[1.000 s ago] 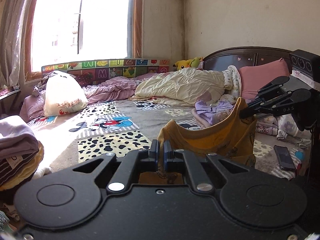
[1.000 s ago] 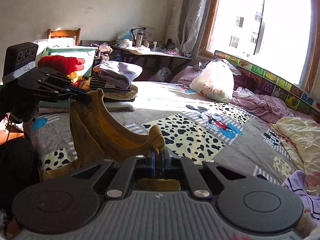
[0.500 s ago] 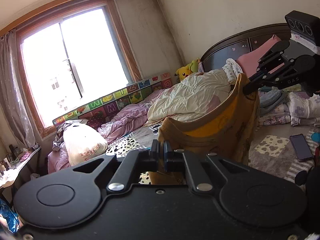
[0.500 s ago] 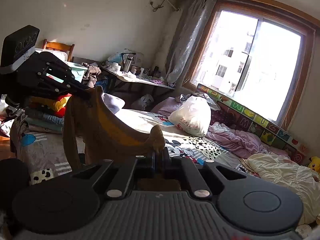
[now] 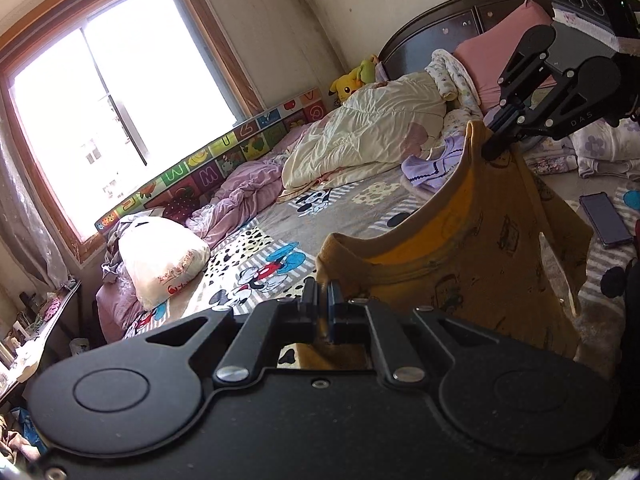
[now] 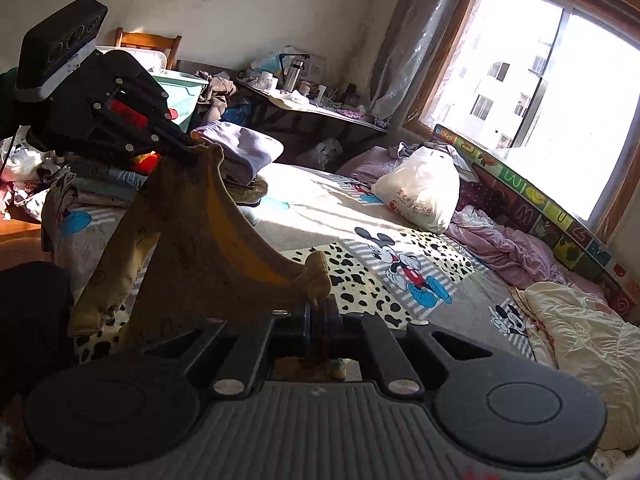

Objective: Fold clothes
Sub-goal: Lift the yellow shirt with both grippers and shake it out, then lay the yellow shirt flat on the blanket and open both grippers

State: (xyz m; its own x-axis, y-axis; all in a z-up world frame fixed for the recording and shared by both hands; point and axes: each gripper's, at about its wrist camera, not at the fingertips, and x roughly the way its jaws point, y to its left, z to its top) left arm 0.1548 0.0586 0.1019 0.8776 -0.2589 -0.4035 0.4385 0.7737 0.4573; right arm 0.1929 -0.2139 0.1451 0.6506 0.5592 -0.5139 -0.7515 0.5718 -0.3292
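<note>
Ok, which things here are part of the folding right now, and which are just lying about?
In the job:
yellow garment
left hand-held gripper, shut on it
right hand-held gripper, shut on it
folded pile

Lying about:
white bag
cream quilt
phone
plush toy
pink pillow

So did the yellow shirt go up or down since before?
Yes, up. The yellow shirt hung low over the bed earlier; now, both grippers shut on it, it sits higher against the headboard.
</note>
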